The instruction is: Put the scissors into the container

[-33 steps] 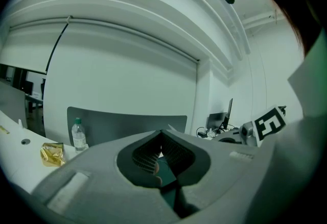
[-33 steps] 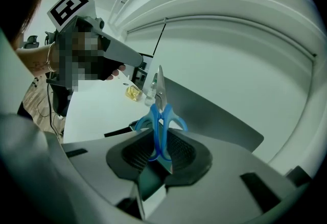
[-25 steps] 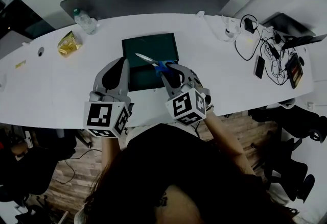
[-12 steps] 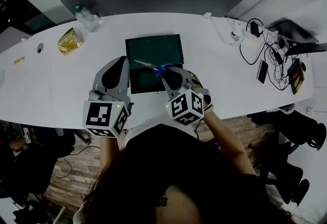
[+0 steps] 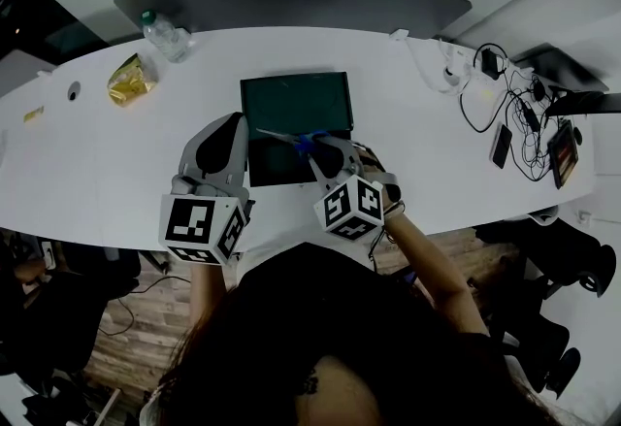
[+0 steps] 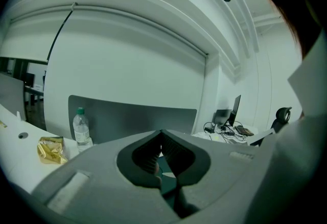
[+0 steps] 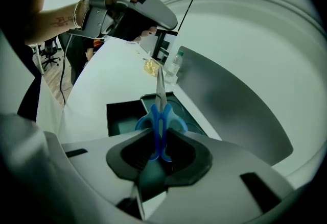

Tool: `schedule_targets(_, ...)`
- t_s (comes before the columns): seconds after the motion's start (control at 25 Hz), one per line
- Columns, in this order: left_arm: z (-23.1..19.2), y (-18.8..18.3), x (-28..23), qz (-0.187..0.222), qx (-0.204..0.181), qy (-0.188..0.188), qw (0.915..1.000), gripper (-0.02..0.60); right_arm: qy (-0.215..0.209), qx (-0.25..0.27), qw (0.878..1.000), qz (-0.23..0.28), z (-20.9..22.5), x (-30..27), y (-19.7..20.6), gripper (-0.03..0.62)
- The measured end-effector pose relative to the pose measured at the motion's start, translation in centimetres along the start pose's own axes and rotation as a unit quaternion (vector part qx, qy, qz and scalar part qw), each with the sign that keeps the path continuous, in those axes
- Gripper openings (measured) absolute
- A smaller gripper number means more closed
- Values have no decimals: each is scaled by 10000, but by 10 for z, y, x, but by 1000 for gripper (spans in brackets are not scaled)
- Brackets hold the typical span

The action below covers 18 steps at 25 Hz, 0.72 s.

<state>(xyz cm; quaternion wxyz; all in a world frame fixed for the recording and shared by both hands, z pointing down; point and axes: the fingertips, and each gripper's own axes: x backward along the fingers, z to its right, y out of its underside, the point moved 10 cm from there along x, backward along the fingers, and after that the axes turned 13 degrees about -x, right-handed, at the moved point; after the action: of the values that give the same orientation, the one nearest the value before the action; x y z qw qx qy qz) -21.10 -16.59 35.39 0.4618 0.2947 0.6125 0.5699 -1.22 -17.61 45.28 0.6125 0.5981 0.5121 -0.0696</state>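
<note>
Worktop [image 5: 107,157]: long white slab, smooth, with a curved far edge. It carries every item listed below.
Snack packet [image 5: 129,81]: crinkled gold foil, towards the left end near the far edge, well apart from the work.
Water bottle [image 5: 165,38]: clear plastic, upright at the far edge, near the packet.
Left tool [image 5: 221,133]: jaws together with nothing between them. It hangs just beside the container's near-left corner, judged to be standing by outside the drop path.
Container [image 5: 295,78]: dark, shallow rectangular tray with low walls, at mid-worktop between the far and near edges. Its open top faces up to receive the load.
Scissors [image 5: 291,137]: slim metal blades, closed, with blue plastic loop handles. They are held over the container's near half with the blades pointing left. Not yet released inside.
Right tool [image 5: 323,150]: jaws clamped on the blue handles, tilted downward. The thick handles probably give the pads a firmer hold than the thin blades would.
Cables and devices [image 5: 514,118]: tangled dark leads and flat devices at the right end, not involved.
</note>
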Motion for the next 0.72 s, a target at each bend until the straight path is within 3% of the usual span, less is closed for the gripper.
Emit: schedule_targets(0.72,-9,17,-16,-226,152,27,9996,12,-524,526,9951,-654,-11,-33,19,85)
